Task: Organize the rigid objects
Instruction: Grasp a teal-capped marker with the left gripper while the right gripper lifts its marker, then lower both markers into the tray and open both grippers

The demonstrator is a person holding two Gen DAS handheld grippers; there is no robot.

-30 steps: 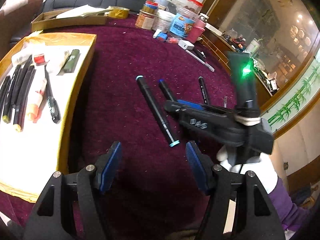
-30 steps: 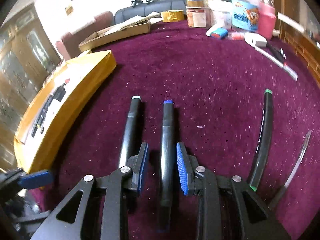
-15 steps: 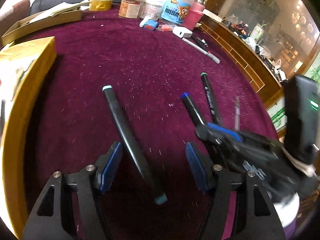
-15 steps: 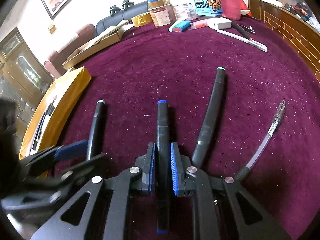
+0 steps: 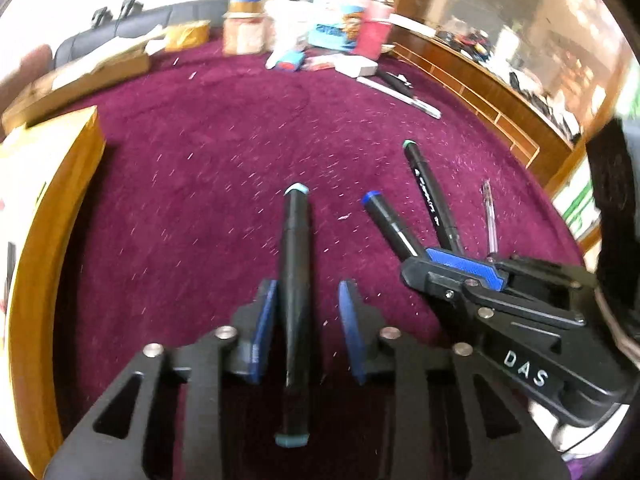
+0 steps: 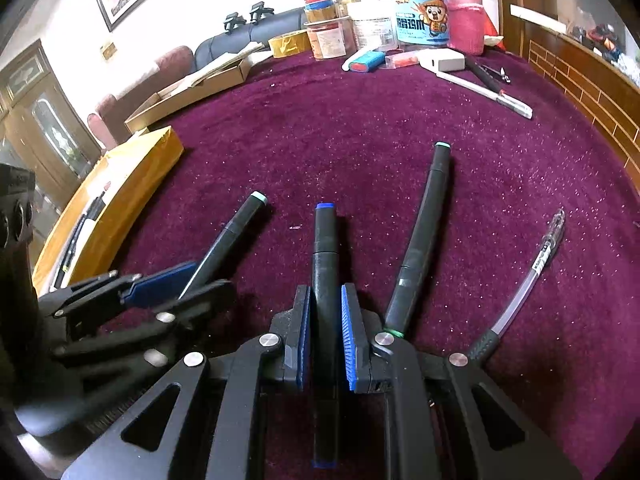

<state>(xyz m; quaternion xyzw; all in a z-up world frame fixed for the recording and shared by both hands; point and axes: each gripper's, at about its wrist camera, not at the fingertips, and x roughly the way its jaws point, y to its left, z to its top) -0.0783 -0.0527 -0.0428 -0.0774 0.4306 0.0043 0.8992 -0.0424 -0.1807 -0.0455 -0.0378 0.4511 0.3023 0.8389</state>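
"DAS" – white letters on the right gripper (image 5: 416, 268) body; tub (image 6: 420, 10) label print – unreadable

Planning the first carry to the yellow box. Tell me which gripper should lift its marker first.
Right. The right gripper is shut on the blue-capped marker. The left gripper straddles the teal-capped marker, with a gap at one pad.

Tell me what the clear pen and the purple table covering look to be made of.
Clear pen: likely transparent glossy plastic, since the inner refill shows through; its dark ribbed grip looks rubbery. Table covering: apparently velvety or flocked fabric, matte and fuzzy with lint specks.
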